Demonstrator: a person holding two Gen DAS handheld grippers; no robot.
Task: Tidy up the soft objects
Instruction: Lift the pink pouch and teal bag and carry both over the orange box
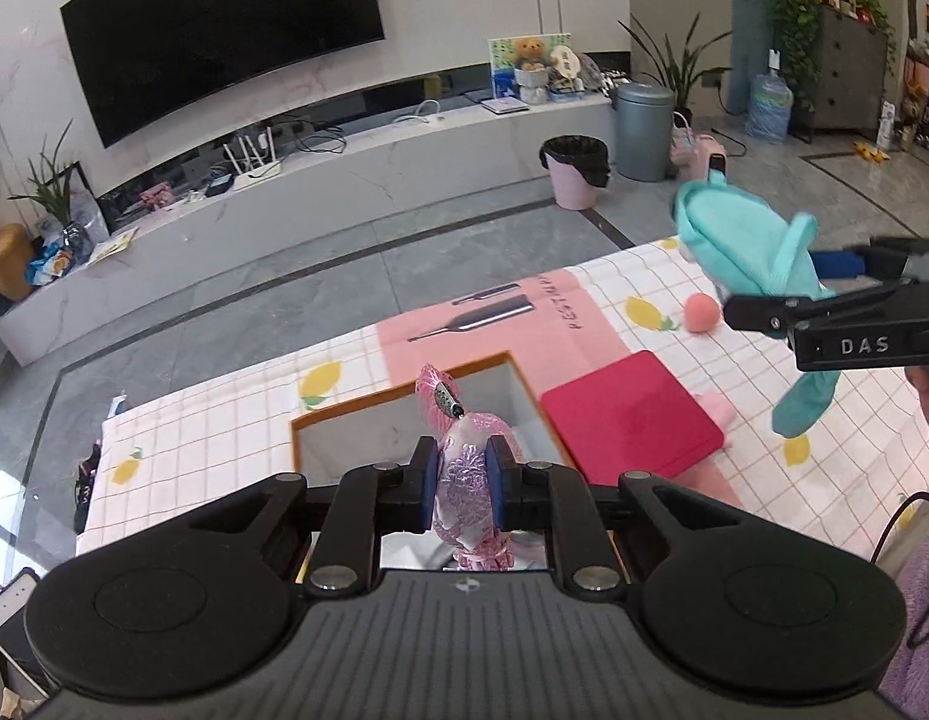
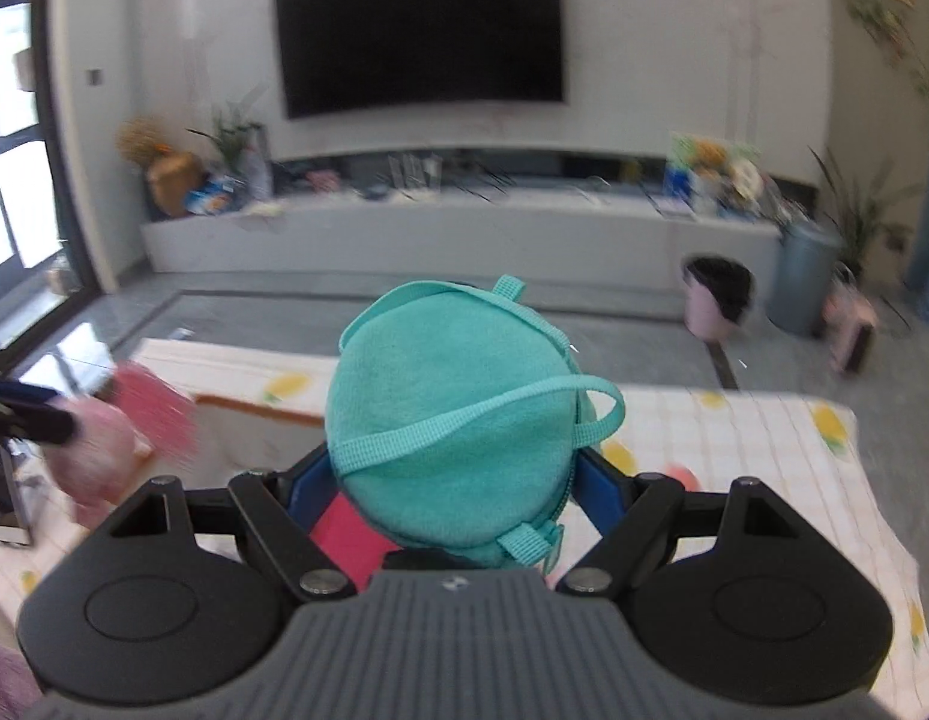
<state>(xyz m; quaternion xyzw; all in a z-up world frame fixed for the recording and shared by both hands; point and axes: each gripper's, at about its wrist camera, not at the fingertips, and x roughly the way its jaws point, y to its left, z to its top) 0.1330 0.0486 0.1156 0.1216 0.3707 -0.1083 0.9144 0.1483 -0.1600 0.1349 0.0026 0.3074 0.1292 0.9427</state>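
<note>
Nearest in the left wrist view, the left gripper has its blue-padded jaws pinched tight on a shiny pink mesh-wrapped soft bundle, whose gathered top with a small dark tag stands up just past the fingertips. Directly beneath and beyond that bundle sits an open wooden-rimmed storage box with a pale grey inside, resting on a white checked tablecloth printed with yellow lemons. Just beside the box's right edge lies a flat crimson square pad, with a bit of pale pink fabric showing at its far corner. Further right, the right gripper reaches in from the picture's edge, its jaws spread wide and clamped on a round teal fabric pouch with woven straps, held in the air above the cloth; in the right wrist view the same pouch fills the space between the blue pads, one strap looped across its face. A small peach-coloured ball rests on the cloth below the pouch. Beyond the table stretches grey tiled floor, a pink waste bin lined in black, a long white media bench, and a large dark wall-mounted television.
</note>
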